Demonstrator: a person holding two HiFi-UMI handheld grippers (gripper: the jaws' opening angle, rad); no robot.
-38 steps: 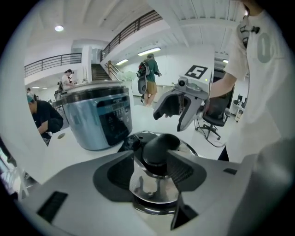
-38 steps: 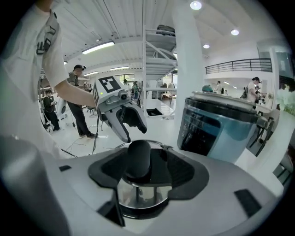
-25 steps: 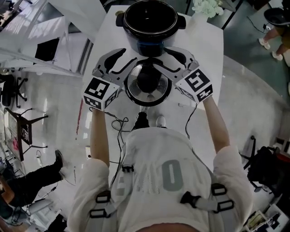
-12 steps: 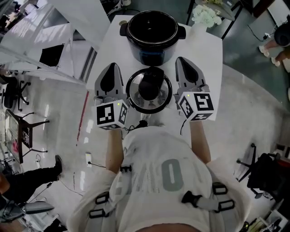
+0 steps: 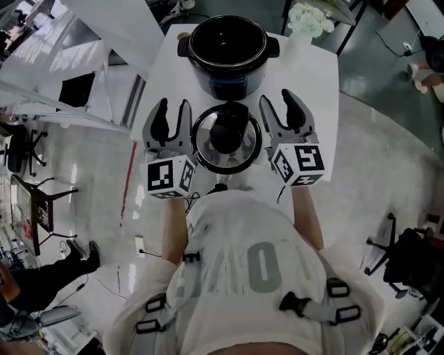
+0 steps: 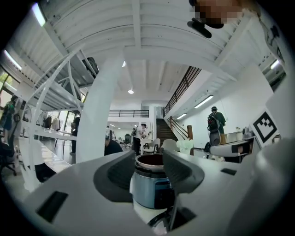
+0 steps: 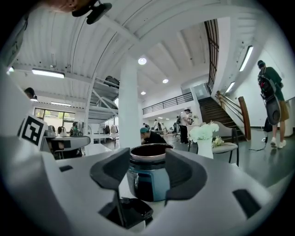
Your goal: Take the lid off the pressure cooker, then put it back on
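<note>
Head view: lid (image 5: 226,136) lies before the open pressure cooker (image 5: 229,83), flowers (image 5: 310,19) beyond it.

In its own view, the left gripper (image 5: 173,105) is hiding nearly all of the lid (image 6: 157,223), leaving a rim sliver. The right gripper (image 5: 279,98) is likewise covering all but a dark part. The head view's top edge is cropping the white flowers (image 5: 310,17).

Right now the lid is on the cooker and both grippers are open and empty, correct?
No: the lid is off. The head view shows it lying on the table in front of the open pressure cooker, between the left gripper and right gripper. Both are open and empty; their jaws have just been opening, nothing between them.
</note>
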